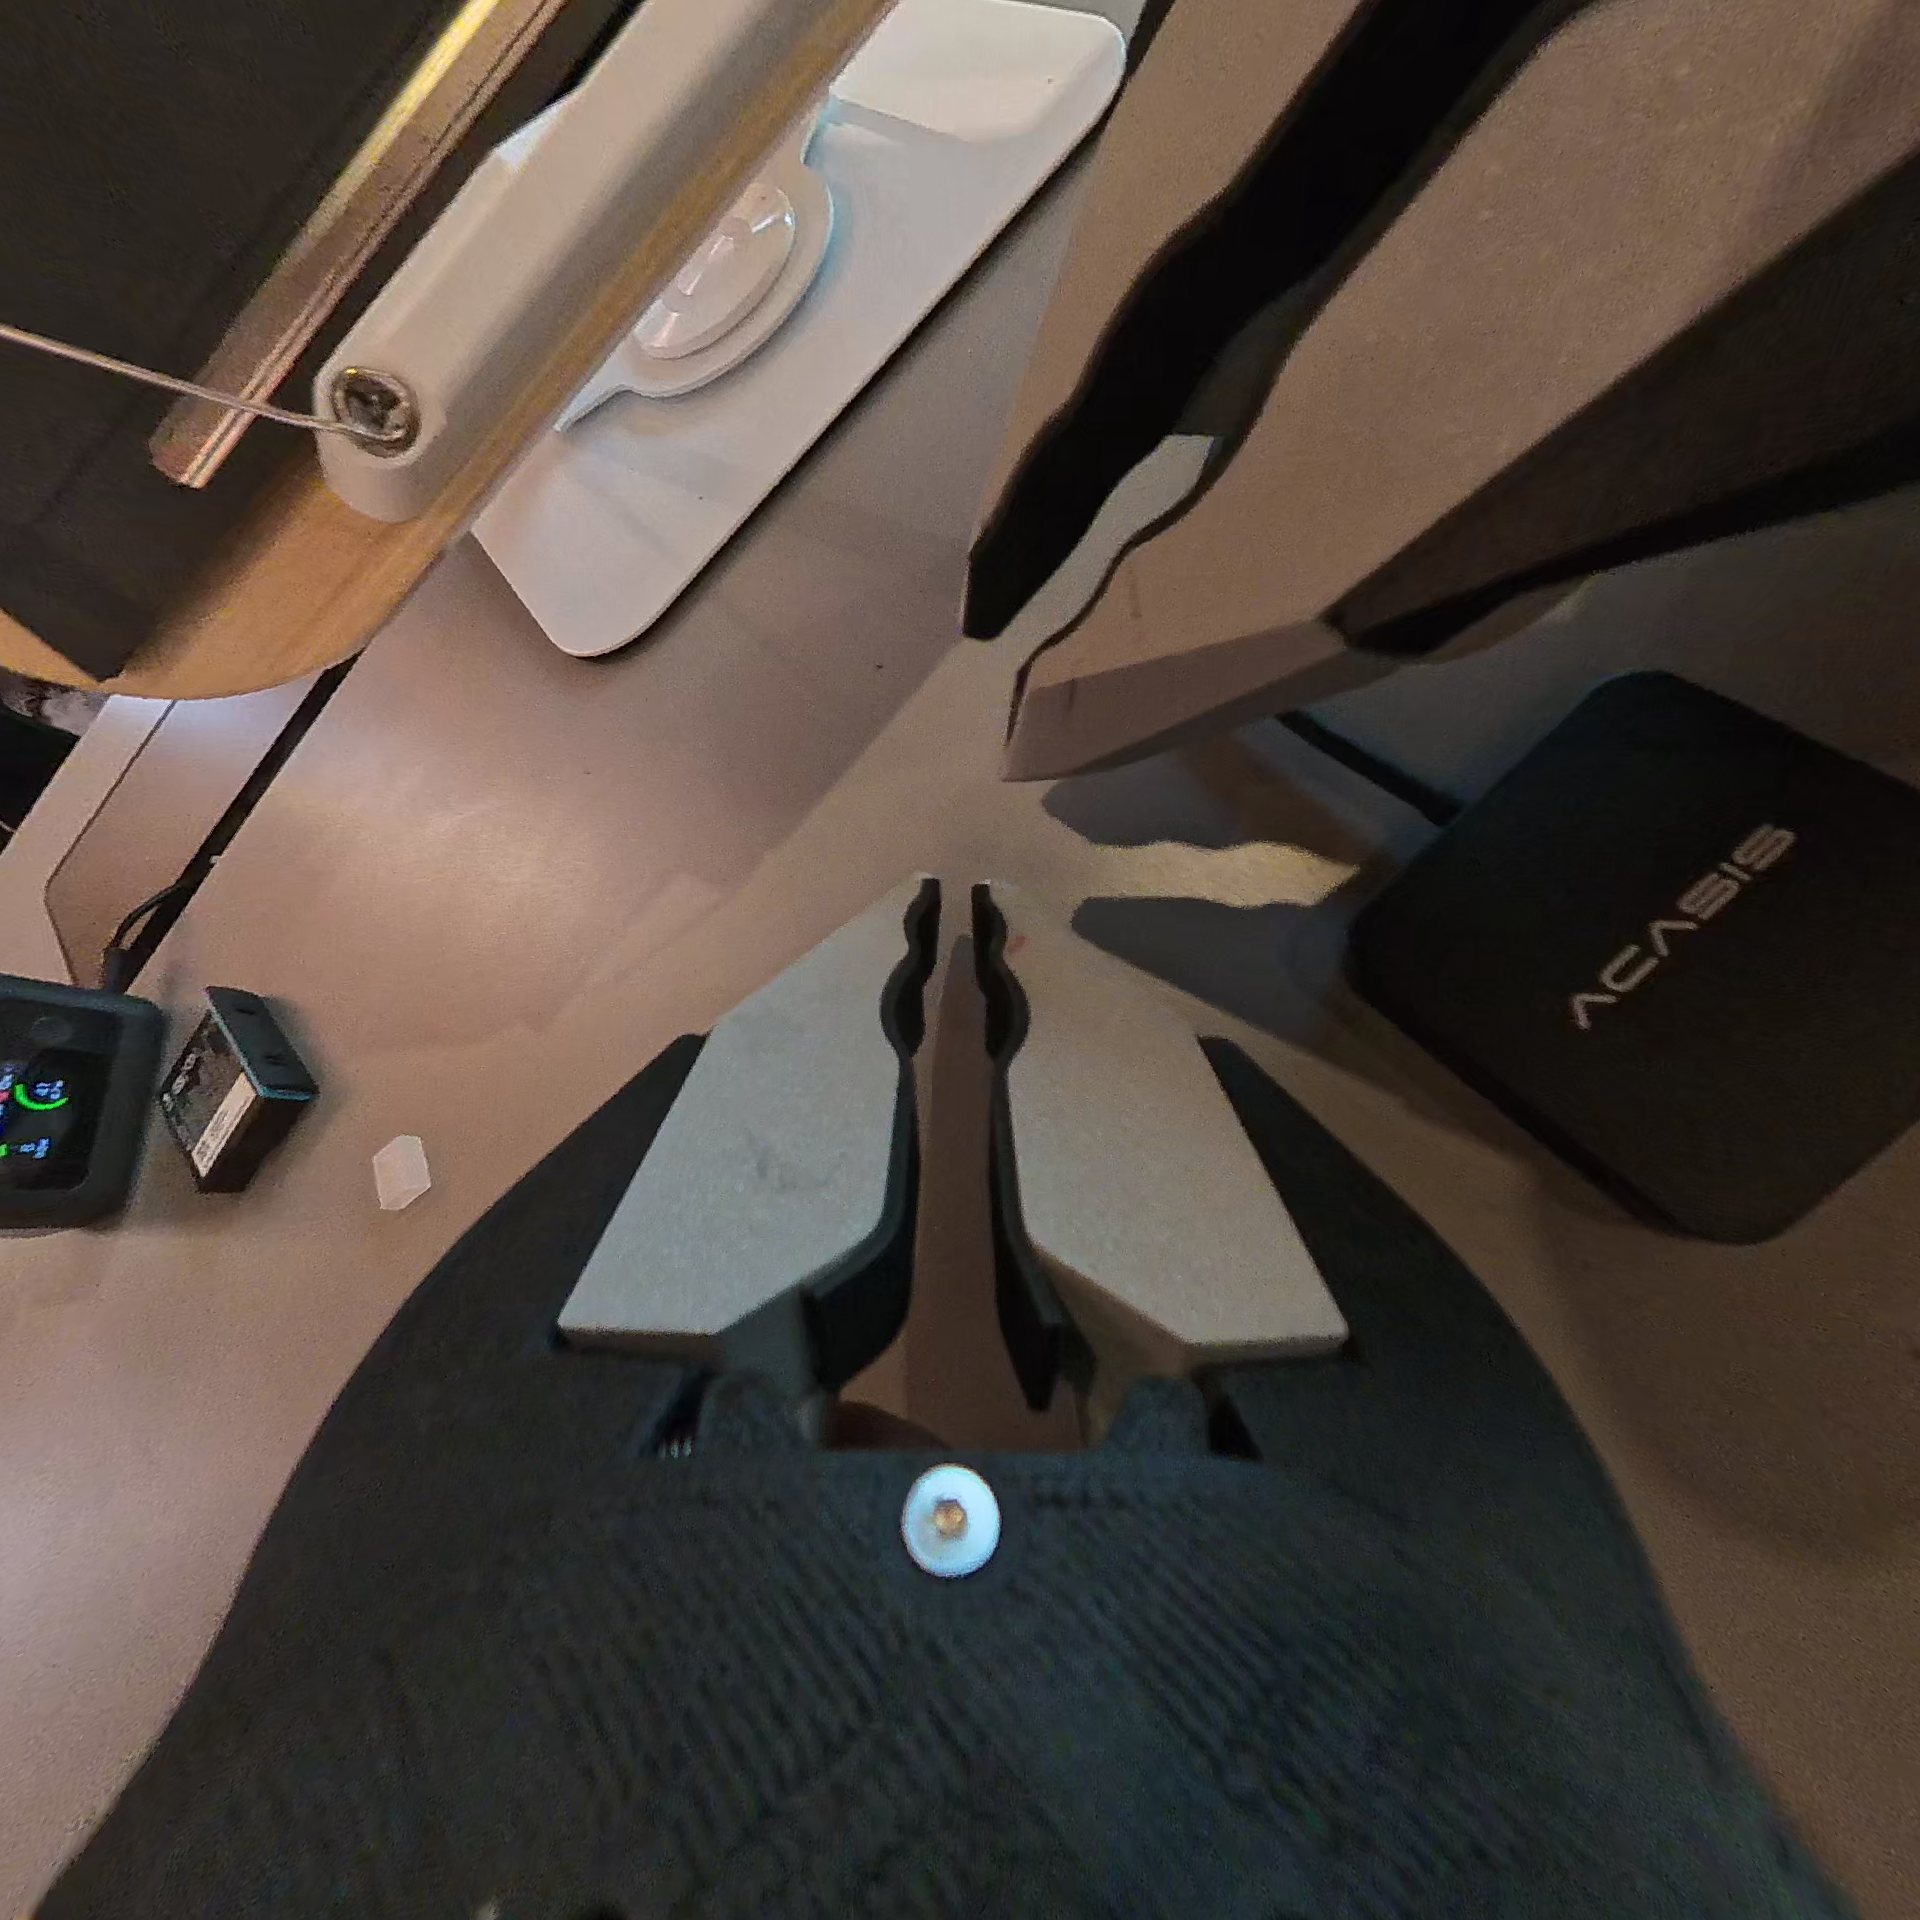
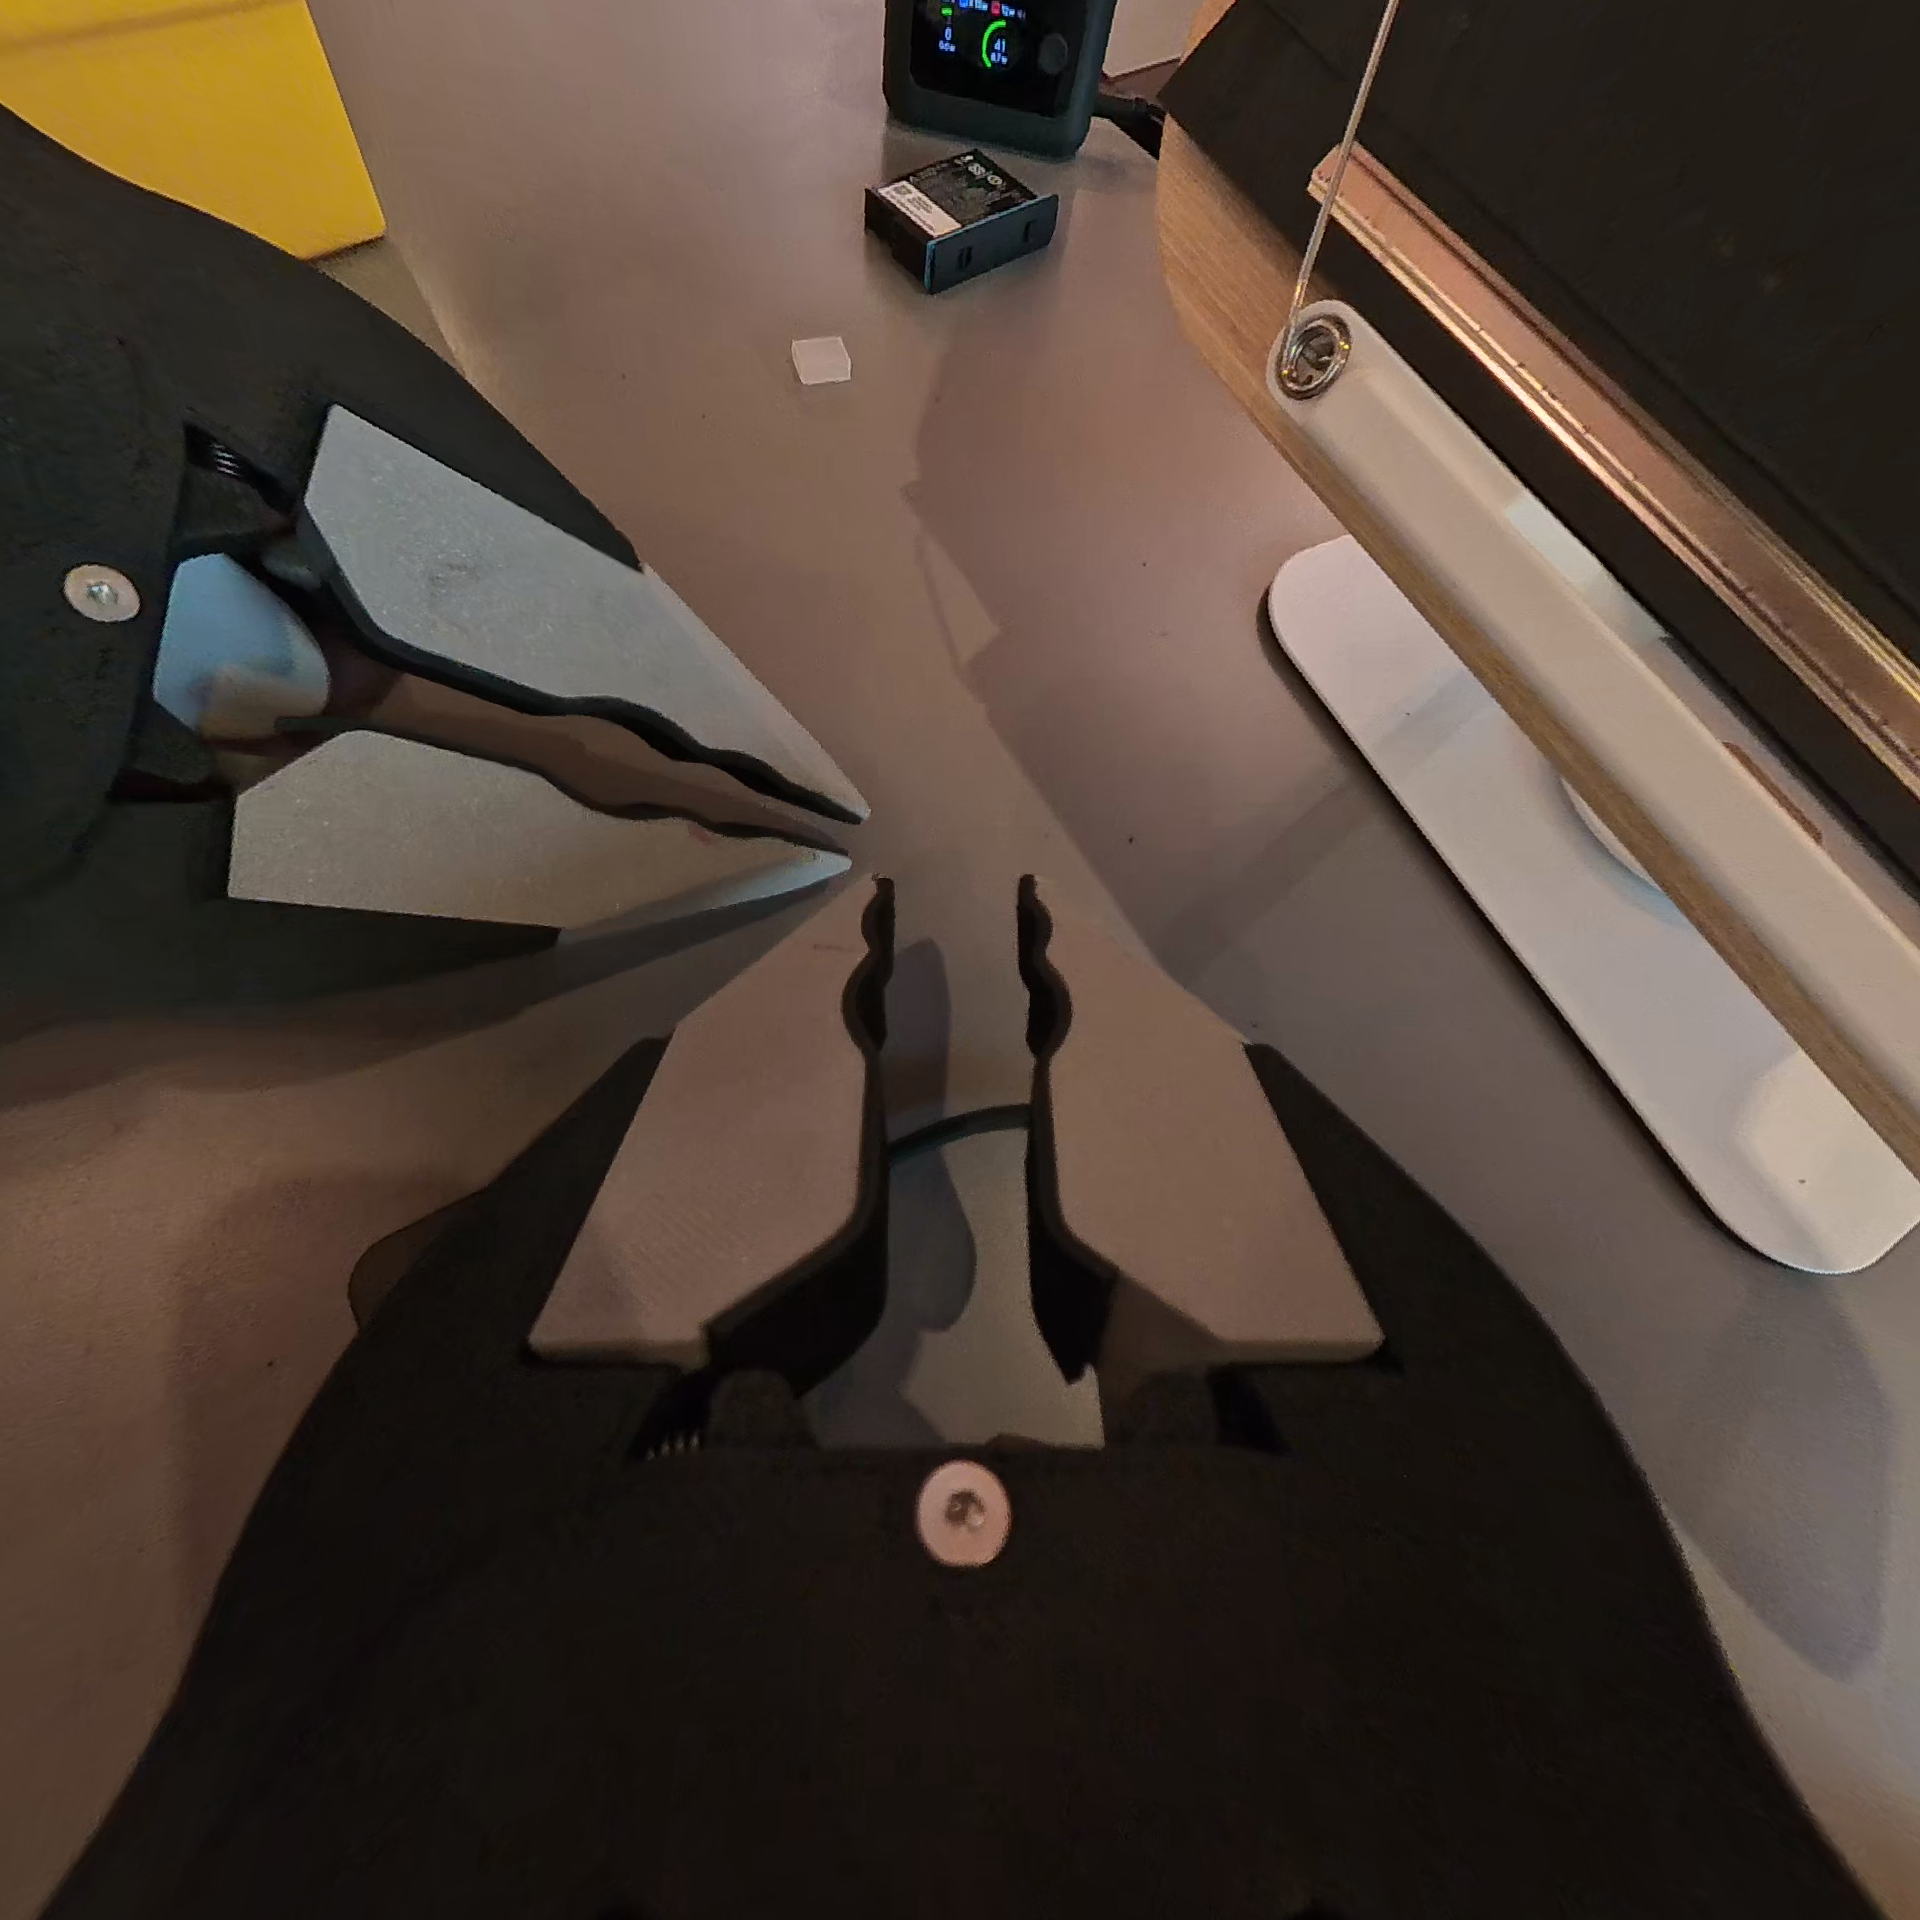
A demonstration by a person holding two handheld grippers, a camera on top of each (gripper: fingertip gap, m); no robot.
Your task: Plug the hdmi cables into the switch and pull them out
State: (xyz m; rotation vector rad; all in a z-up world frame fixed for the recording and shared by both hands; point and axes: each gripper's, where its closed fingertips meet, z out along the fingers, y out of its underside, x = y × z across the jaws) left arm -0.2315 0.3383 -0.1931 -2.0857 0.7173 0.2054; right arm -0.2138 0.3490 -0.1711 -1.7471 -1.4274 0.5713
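Left tool (image 1: 956,891) nearly closed, right tool (image 2: 954,885) slightly parted, both empty above bare table (image 1: 582,831).

Two tongs over the worktop (image 1: 540,831): the left tongs (image 1: 956,894) and the right tongs (image 2: 954,888). One black switch box (image 1: 1662,956) lies flat. One dark device with a lit screen (image 2: 992,62), one small black battery block (image 2: 961,218) beside it. One tiny clear square piece (image 2: 821,362). One white stand base (image 2: 1558,904). One yellow object (image 2: 187,114) at the far corner.
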